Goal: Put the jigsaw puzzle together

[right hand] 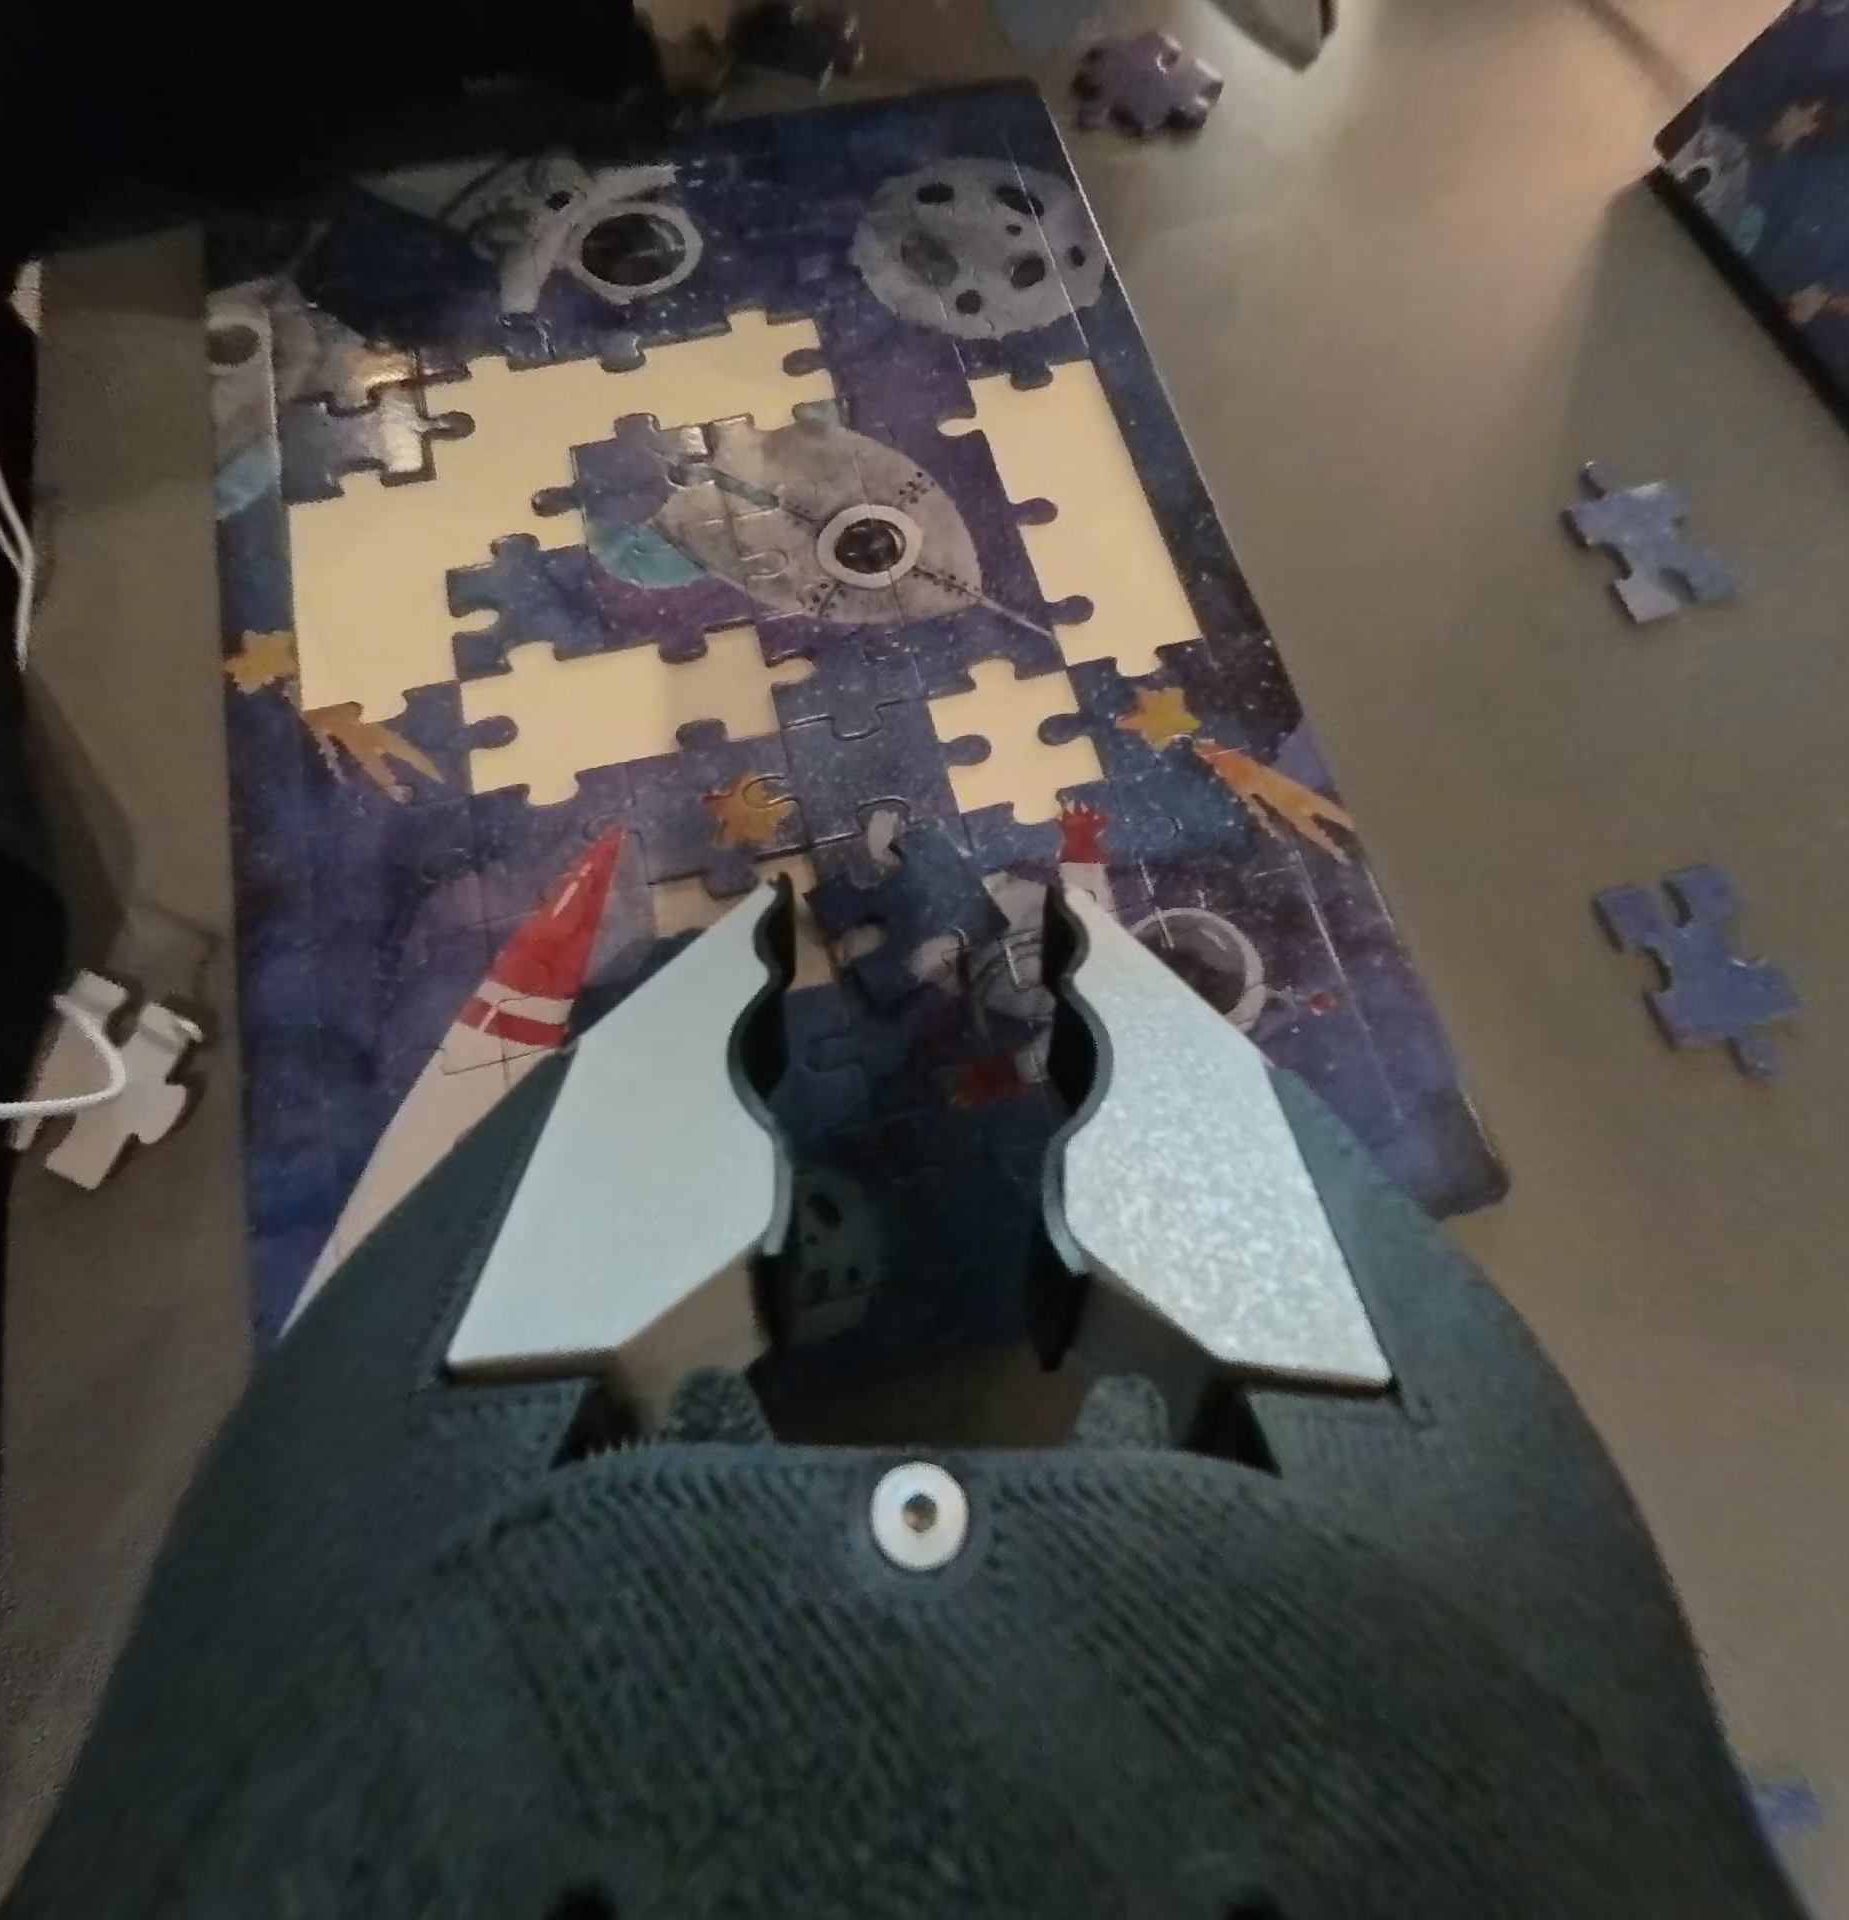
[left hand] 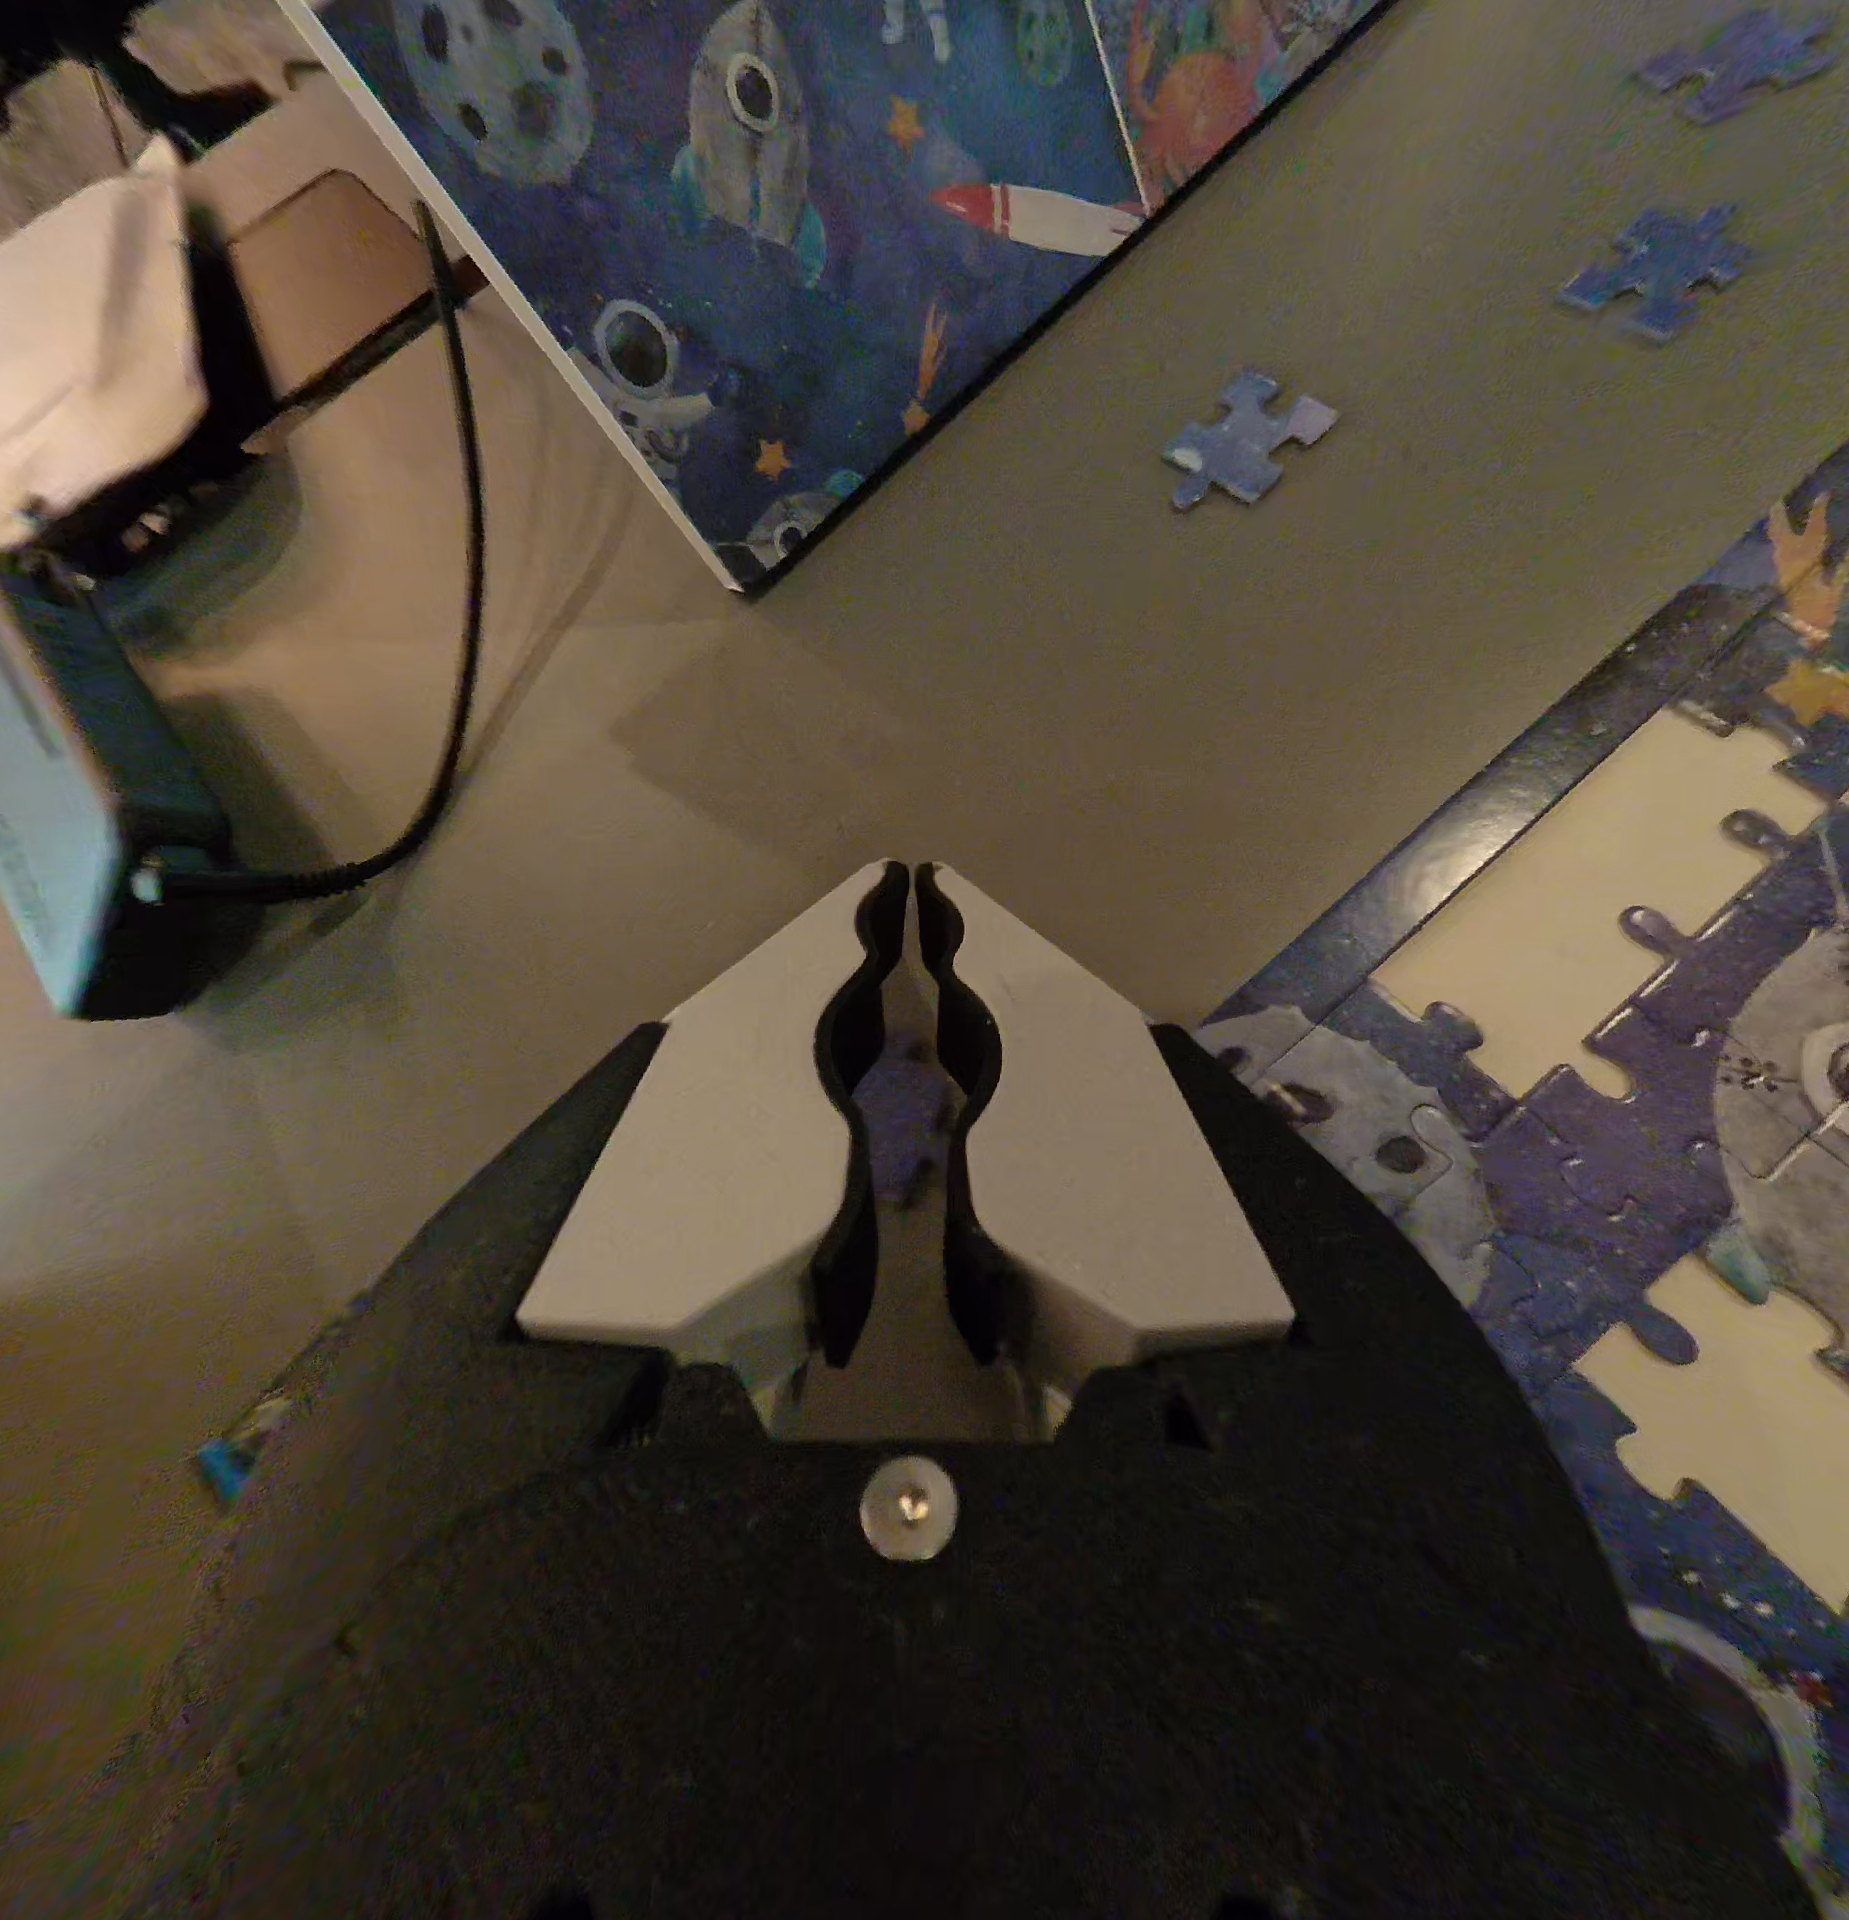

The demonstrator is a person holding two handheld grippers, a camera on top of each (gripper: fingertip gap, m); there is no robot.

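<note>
Landmark: the puzzle board (right hand: 1190, 582), a flat rectangular space-scene tray with a dark rim, lying on the matte grey-tan table (left hand: 1003, 644)

Right claw (right hand: 915, 914): spread wide over the board's near end, fingers either side of a dark blue piece (right hand: 899, 935). The piece sits skewed on top of the assembled rocket-and-astronaut area, not seated in a gap; the view is dim and soft here, so I cannot tell whether a fingertip touches it. Likely it lies there to be turned and slid toward one of the cream gaps (right hand: 629, 727) just beyond

Left claw (left hand: 912, 883): tips pressed together, off the board's left edge over bare table. A small bluish-purple piece (left hand: 904, 1127) sits pinched further back between the wavy black pads; probably kept ready for a later slot

Loose pieces (right hand: 1689, 966) lie right of the board, thin card with knobs and sockets, glossy print. The box lid (left hand: 754, 260) stands beyond the board, presumably as picture reference
</note>
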